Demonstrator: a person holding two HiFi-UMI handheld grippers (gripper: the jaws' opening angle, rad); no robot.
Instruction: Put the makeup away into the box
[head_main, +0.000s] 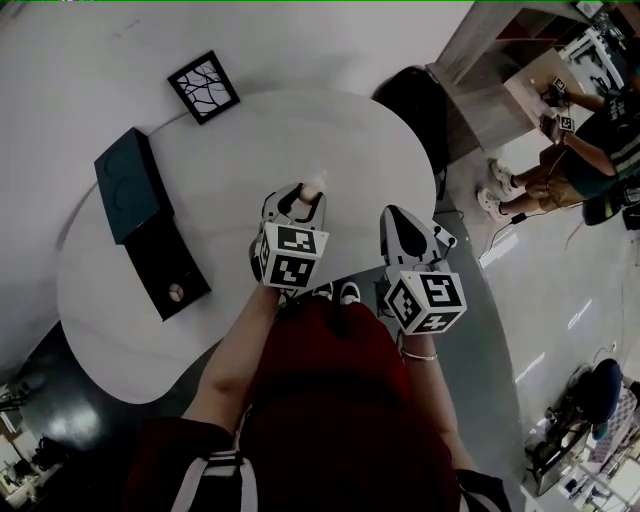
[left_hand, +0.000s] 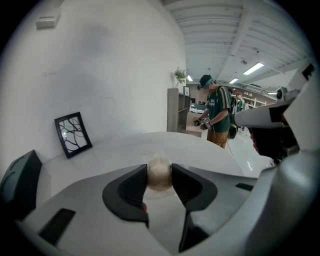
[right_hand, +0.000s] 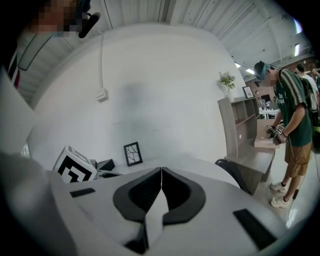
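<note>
Now: right gripper sits over the near edge of the white table, jaws pressed together with nothing between them. Left gripper, just beside it, is clamped on a beige rounded makeup piece held above the tabletop. The surface ahead lies bare. The open dark box lies well apart along the left edge. A framed picture stands at the far edge.

Framed picture against wall; dark chair beside white table
</note>
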